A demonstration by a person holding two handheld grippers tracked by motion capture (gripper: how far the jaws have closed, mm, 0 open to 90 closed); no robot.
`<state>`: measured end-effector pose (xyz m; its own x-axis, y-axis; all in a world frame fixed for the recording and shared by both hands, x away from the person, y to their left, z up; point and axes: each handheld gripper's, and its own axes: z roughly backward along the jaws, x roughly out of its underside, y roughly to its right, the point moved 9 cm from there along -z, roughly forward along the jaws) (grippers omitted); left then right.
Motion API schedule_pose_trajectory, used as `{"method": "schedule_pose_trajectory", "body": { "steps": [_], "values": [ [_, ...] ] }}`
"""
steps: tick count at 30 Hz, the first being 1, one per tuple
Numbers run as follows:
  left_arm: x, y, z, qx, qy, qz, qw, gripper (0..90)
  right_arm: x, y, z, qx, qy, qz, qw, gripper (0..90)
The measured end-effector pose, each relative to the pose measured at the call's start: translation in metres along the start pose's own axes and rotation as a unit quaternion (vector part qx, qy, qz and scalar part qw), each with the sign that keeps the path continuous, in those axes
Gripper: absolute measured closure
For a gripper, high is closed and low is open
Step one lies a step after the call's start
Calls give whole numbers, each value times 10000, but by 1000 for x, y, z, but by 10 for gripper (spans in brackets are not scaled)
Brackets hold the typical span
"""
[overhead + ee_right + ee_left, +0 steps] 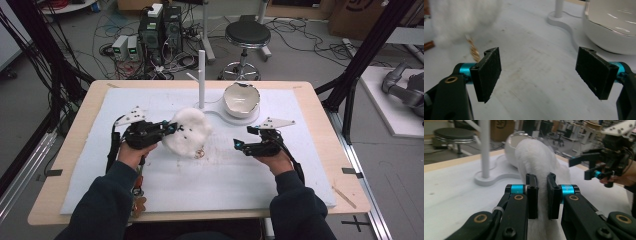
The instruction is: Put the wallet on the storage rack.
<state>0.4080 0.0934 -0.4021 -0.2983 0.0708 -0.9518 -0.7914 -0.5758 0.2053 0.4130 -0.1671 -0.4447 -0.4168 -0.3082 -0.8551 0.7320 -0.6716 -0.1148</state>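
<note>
White fluffy bag (536, 160) is pinched between the closed jaws of the left gripper (541, 195), held up off the white pad (210, 175) with its gold chain (472, 48) dangling just beyond the right gripper (537, 72), whose jaws stand wide apart with nothing between them. So the pick-up looks done and the placing is left, judging by the pose. Past both jaws, the white bowl (241, 99) beside the white stand (202, 80) appears empty.
</note>
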Motion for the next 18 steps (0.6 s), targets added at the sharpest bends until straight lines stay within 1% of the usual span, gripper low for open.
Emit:
{"method": "schedule_pose_trajectory", "body": {
  "steps": [3,4,5,6,7,8,9,11,12,13,14,15,16,18],
  "values": [
    [3,10,-10,213,-91,-29,9997,817,-7,-13,-11,-378,43,-65,9993,210],
    [3,10,-10,213,-91,-29,9997,817,-9,-17,-14,-486,39,-70,9988,210],
    [5,16,-14,366,-125,-67,9992,817,-11,-21,-18,-577,41,-52,9983,210],
    [5,16,-14,366,-125,-67,9992,817,-12,-24,-21,-674,14,-48,9977,210],
    [6,20,-17,459,-160,-81,9988,816,-13,-28,-24,-767,-12,-43,9970,213],
    [6,20,-17,459,-160,-81,9988,816,-13,-28,-24,-767,-12,-43,9970,213],
    [7,23,-19,528,-180,-87,9984,816,-14,-33,-30,-917,-54,-43,9958,275],
    [8,24,-20,558,-223,-94,9982,816,-13,-37,-34,-1071,-131,-65,9941,341],
    [8,24,-20,558,-223,-94,9982,816,-12,-39,-35,-1222,-180,-106,9923,407],
    [8,25,-20,579,-235,-95,9980,816,-12,-39,-35,-1222,-180,-106,9923,407],
    [9,25,-20,577,-254,-99,9980,816,-12,-41,-35,-1359,-199,-69,9905,509],
    [10,25,-21,577,-274,-49,9979,814,-11,-45,-34,-1495,-217,54,9885,712],
    [10,24,-21,552,-307,-16,9980,810,-12,-45,-32,-1449,-187,176,9891,764],
    [13,20,-22,440,-403,92,9982,776,-15,-45,-29,-1410,-112,315,9894,799]
  ]
}}
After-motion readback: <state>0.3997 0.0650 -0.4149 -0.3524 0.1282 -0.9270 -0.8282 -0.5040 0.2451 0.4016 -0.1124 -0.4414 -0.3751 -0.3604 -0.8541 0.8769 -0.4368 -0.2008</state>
